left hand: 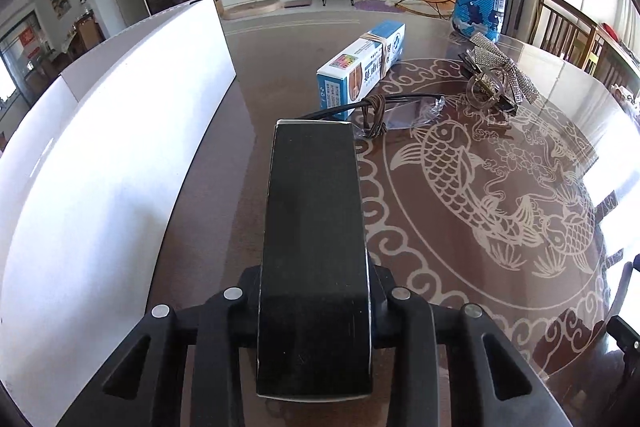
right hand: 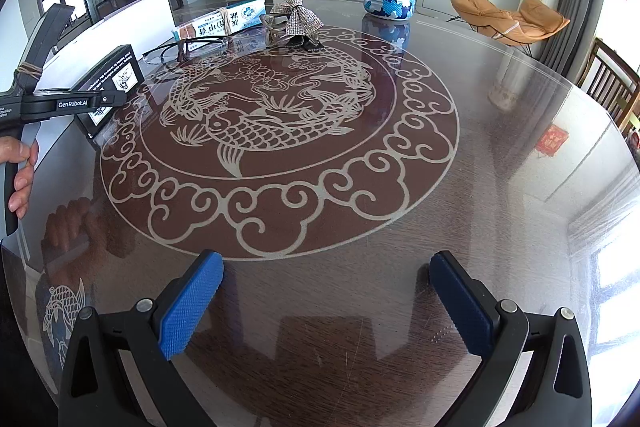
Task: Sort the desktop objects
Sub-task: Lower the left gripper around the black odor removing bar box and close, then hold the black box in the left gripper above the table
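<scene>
Left gripper [left hand: 314, 267]: jaws clamped on black box [left hand: 316, 235], held just above bench [right hand: 400, 227] beside white tray [left hand: 120, 131]. Box looks stiff, light, glossy; grip across its narrow sides. Right gripper [right hand: 326, 303]: jaws apart, empty.

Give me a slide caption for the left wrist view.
Left gripper clamps a black box beside a white bin on the fish-patterned table.
</scene>
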### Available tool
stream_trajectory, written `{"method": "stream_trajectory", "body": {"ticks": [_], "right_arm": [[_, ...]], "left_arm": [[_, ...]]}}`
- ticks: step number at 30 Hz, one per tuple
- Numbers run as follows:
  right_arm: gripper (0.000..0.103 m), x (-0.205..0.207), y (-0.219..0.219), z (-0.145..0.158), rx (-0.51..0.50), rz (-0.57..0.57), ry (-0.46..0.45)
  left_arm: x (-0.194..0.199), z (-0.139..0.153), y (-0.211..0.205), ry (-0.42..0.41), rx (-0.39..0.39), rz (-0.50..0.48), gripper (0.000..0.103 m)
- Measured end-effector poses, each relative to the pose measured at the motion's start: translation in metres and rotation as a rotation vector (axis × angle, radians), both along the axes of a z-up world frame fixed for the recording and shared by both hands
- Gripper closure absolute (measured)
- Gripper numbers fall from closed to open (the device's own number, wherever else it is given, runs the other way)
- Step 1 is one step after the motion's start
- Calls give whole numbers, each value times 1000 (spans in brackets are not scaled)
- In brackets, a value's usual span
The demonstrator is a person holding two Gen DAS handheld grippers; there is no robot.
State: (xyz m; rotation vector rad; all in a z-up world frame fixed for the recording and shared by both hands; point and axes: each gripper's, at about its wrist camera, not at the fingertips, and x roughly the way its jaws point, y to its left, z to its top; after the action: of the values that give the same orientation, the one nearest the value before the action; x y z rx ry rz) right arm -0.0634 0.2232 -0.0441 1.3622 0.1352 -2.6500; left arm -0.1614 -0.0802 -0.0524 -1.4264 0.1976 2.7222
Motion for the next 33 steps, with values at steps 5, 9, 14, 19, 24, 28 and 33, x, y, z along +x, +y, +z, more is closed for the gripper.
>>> {"method": "stream_trajectory", "body": {"ticks": [5, 9, 14, 19, 24, 28, 33], "right_arm": [[0, 0, 0, 0, 0, 0, 0], [0, 0, 0, 0, 0, 0, 0], [0, 0, 0, 0, 0, 0, 0], [0, 0, 0, 0, 0, 0, 0], [0, 0, 0, 0, 0, 0, 0], [0, 0, 0, 0, 0, 0, 0], [0, 0, 0, 0, 0, 0, 0]], "left_arm": [[28, -1, -10, 0, 32, 22, 69], [47, -3, -19, 15, 49, 37, 69], [53, -4, -28, 39, 72, 38, 69], [50, -7, -29, 47, 97, 17, 58], [48, -11, -30, 46, 99, 16, 30], [47, -12, -25, 38, 80, -4, 25], [45, -13, -24, 31, 80, -9, 20]]}}
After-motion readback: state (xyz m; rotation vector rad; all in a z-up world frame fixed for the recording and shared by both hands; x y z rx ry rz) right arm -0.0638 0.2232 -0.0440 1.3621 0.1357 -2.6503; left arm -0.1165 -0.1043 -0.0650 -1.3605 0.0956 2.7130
